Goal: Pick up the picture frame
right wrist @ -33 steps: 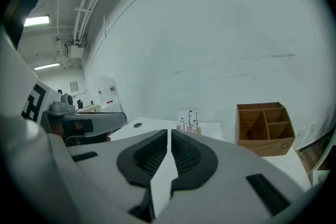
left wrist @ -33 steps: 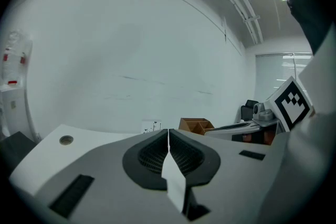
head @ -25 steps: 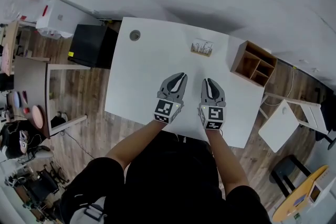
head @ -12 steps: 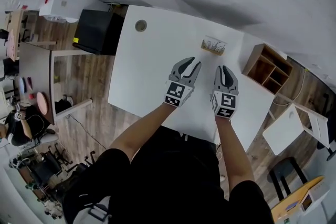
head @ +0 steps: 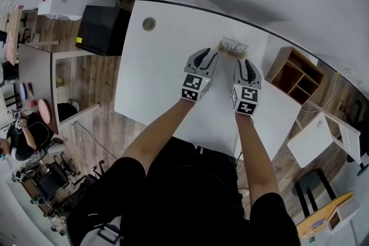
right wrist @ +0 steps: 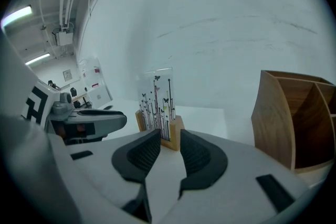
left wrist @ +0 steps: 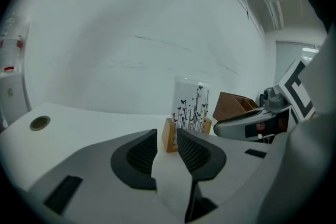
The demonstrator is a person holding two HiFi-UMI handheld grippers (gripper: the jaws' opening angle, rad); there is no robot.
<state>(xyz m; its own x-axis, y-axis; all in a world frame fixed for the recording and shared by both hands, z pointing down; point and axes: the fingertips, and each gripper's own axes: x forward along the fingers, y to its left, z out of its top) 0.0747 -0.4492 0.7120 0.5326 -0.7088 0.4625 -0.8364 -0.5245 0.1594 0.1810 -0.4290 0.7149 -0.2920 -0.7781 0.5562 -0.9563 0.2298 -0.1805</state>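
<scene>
Quick rundown from my spot at the white table (head: 155,78). Way off to the left there's a black cabinet (head: 101,31) on the wood floor, and a round cable hole (head: 149,23) sits in the table's far left corner.

Next comes my left gripper (left wrist: 167,132), tilted down toward the tabletop. Its jaws are opening and already stand well apart, with nothing gripped, just bare table under the gap. Past the tips I can see the left end of the picture frame's wooden base.

The picture frame (head: 233,47) itself is a clear upright panel printed with thin black stems and little butterflies, slotted into a small wooden block. It stands on the far side of the table near the wall, just beyond both sets of tips and roughly between them. As far as I can tell neither gripper touches it.

My right gripper (right wrist: 170,134) sits just right of the left one, also angled down. Its jaws are parted too and hold nothing; the frame's base shows right past the gap, very near the tips.

Further right, a wooden desk organizer (head: 291,73) with open compartments sits at the table's far right corner. Off the table's right edge, lower down, there's a small white side table (head: 314,138).
</scene>
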